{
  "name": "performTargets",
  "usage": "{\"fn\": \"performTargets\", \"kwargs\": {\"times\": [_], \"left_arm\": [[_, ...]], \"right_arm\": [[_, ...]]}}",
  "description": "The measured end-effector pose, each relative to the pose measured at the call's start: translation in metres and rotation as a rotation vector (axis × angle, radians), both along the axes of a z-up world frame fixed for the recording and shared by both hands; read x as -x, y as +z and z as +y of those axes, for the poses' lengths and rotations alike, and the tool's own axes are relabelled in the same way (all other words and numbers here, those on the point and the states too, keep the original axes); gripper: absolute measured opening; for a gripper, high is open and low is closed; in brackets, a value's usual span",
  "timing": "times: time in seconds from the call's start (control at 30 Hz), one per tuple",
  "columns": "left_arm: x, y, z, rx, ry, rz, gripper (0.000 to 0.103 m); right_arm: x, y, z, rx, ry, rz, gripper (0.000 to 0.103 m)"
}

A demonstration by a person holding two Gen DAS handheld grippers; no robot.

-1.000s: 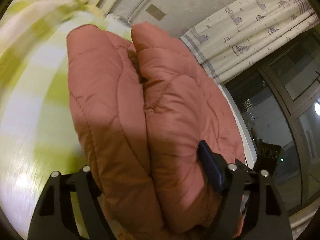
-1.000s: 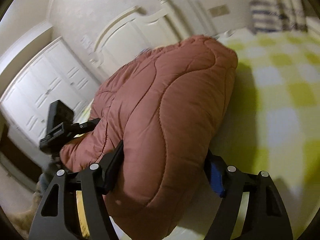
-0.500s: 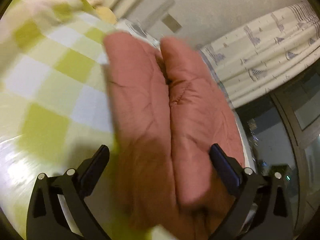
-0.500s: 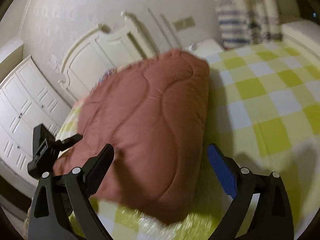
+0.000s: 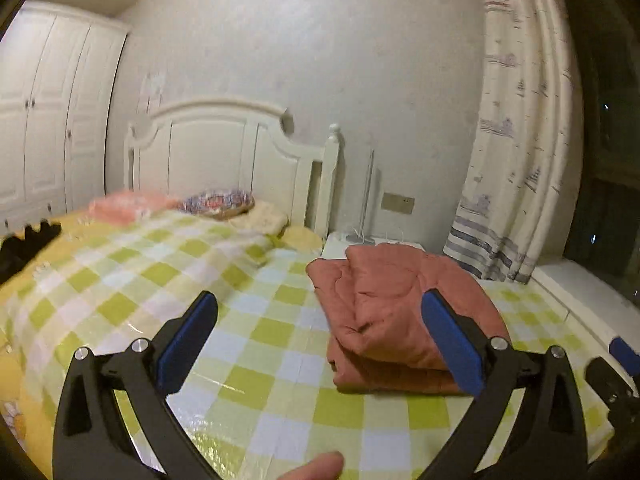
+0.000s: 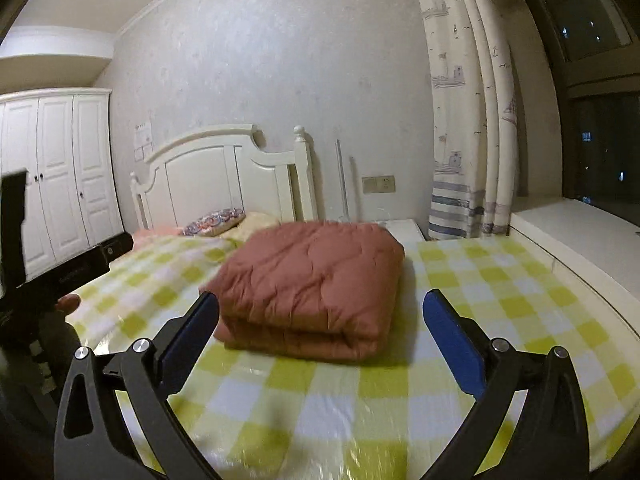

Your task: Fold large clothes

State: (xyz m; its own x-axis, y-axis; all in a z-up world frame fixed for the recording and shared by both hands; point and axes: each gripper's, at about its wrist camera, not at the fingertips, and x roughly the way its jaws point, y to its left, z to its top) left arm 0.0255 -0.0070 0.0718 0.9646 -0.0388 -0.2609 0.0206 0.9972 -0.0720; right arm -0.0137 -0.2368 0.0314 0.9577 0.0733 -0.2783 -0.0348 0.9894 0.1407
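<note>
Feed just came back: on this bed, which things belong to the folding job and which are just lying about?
Job: folded quilted coat, left hand-held gripper, right hand-held gripper.
Lying about: patterned pillow, pink cloth, checked bedsheet, curtain.

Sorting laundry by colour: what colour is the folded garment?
Reddish-brown folded garment, clearest in the right wrist view.

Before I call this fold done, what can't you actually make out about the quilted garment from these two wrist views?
- Folded quilted garment: right wrist view, far edge hidden behind its own bulk.
- Left wrist view: near right corner behind the left gripper finger.
- Sleeves, collar: tucked inside, unseen.
- Right gripper: jaws opening, nothing between.
</note>
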Motion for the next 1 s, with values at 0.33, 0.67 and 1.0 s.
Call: {"fn": "performTargets", "kwargs": {"times": [0.33,0.67,1.0], "left_arm": [[0.023,-0.016,-0.021,-0.052,-0.056,0.029,0.101],[0.024,-0.018,-0.022,-0.062,-0.068,0.029,0.101],[0.024,-0.019,-0.025,-0.071,-0.067,0.037,0.101]], "right_arm": [[0.022,-0.011,0.002,0.006,-0.042,-0.016,0.098],[0.025,-0.010,0.002,0.007,-0.045,-0.038,0.098],[0.026,-0.012,0.003,-0.013,-0.051,-0.028,0.098]]}}
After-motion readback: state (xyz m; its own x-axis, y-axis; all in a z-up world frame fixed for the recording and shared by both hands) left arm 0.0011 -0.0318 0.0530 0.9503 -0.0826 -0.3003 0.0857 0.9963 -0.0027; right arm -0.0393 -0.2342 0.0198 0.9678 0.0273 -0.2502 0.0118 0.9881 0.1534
